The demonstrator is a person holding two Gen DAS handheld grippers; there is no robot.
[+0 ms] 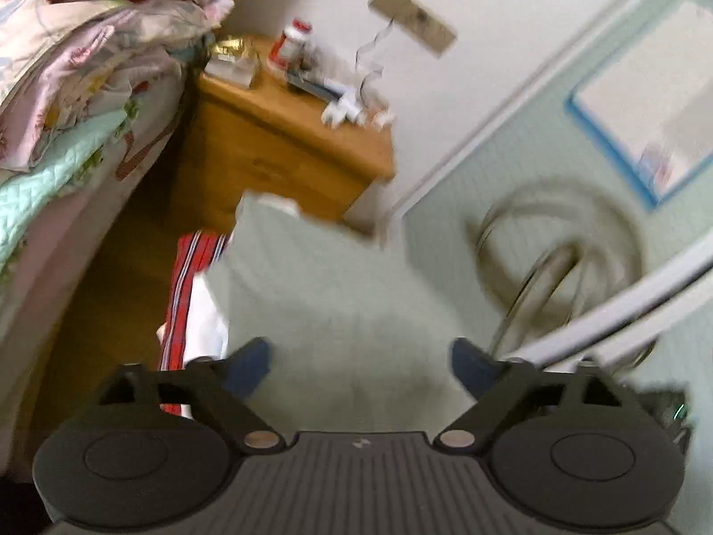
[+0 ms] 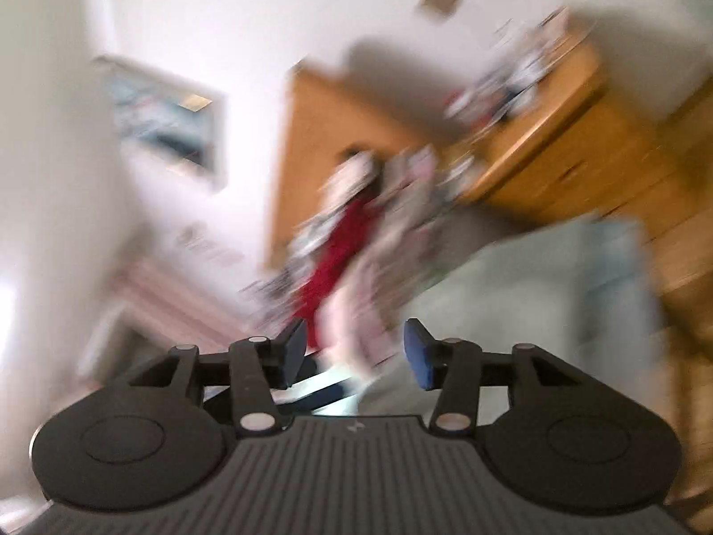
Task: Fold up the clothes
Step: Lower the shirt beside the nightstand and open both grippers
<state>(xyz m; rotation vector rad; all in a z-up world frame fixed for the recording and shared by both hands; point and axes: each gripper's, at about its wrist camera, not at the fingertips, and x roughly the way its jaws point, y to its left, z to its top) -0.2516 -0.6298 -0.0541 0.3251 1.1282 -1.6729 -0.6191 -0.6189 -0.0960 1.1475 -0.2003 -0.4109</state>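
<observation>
- Nearest our left wrist lens, the left gripper [image 1: 361, 368] stands with its jaws spread wide; nothing sits between the blue pads, which clear the cloth beneath.
- We find the pale green garment [image 1: 312, 285] directly under that gripper, reaching from 6 o'clock up toward 11 o'clock, its far corner ending before the wooden nightstand [image 1: 276, 151]. Its long axis runs roughly along that line. Surface reads plain, flat and lightly creased.
- At 9 o'clock of the garment we note a red striped cloth [image 1: 182, 285], partly tucked under it.
- We see no container proper; the nightstand top carries a red-lidded jar [image 1: 294, 42] and blurred small clutter.
- At 10 o'clock, the bed [image 1: 53, 169] bears piled floral bedding.
- Right wrist view is heavily blurred. The right gripper [image 2: 356, 354] shows its jaws parted, holding nothing; the pale green garment [image 2: 534, 290] lies at 2 o'clock of it.
</observation>
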